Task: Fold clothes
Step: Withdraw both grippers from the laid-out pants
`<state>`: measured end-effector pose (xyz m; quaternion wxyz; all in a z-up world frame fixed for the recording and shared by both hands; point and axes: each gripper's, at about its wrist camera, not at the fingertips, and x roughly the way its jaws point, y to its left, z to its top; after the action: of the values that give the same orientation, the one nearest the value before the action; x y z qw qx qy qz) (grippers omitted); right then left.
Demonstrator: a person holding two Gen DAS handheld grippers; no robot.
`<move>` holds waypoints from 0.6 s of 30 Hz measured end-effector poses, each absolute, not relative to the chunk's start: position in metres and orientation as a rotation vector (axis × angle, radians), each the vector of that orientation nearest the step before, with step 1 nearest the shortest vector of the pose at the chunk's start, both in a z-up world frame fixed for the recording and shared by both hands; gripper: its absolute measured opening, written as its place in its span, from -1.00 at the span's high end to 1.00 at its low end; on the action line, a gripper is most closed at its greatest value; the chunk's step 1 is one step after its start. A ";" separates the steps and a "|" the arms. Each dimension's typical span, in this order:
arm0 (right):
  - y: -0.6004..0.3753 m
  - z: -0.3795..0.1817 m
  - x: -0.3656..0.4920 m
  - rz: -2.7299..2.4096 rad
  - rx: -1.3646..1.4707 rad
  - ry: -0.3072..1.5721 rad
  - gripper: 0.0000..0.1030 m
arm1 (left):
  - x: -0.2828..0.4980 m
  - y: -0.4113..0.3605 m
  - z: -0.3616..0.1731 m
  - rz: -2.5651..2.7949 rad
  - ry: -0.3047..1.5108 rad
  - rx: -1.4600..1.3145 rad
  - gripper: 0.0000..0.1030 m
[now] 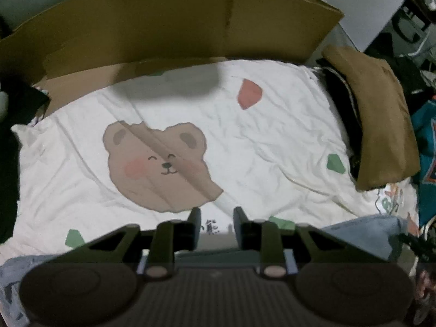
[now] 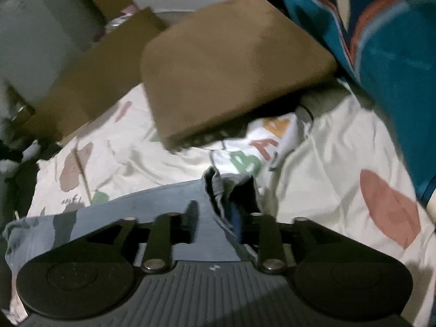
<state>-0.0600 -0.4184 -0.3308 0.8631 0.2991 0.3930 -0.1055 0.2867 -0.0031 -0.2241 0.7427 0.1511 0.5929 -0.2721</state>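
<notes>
A blue-grey denim garment (image 2: pixel 130 212) lies on the bear-print bedsheet (image 1: pixel 272 136), its bunched edge (image 2: pixel 218 188) standing up between the jaws of my right gripper (image 2: pixel 222 215). The jaws stand apart and do not press on the cloth. In the left wrist view the same denim (image 1: pixel 368 234) shows at the bottom right. My left gripper (image 1: pixel 217 218) hovers over the sheet, pointing steeply down, open with nothing between its fingers. A folded brown garment (image 1: pixel 381 114) (image 2: pixel 226 65) rests on a black one (image 1: pixel 340 103) at the right.
A cardboard sheet (image 1: pixel 163 27) (image 2: pixel 95 76) stands along the far side of the bed. A teal patterned garment (image 2: pixel 395 54) (image 1: pixel 427 163) lies to the right. A white garment with coloured letters (image 2: pixel 261 147) pokes out under the brown one.
</notes>
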 end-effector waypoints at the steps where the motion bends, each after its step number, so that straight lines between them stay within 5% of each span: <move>1: -0.423 -0.335 -0.058 -0.228 0.643 0.827 0.22 | 0.286 -0.005 -0.225 -0.598 1.301 0.339 0.46; 4: -0.438 -0.346 -0.050 -0.245 0.685 0.845 0.07 | 0.289 -0.003 -0.228 -0.579 1.305 0.343 0.46; 14: -0.461 -0.371 -0.024 -0.189 0.779 0.894 0.10 | 0.288 0.033 -0.232 -0.496 1.340 0.308 0.46; 18: -0.465 -0.372 -0.020 -0.188 0.800 0.909 0.68 | 0.286 0.053 -0.232 -0.458 1.352 0.284 0.46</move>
<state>-0.0196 -0.4652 -0.3723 0.8183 0.3752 0.4264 -0.0881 0.2864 0.0528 -0.2324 0.7467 0.1299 0.6179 -0.2093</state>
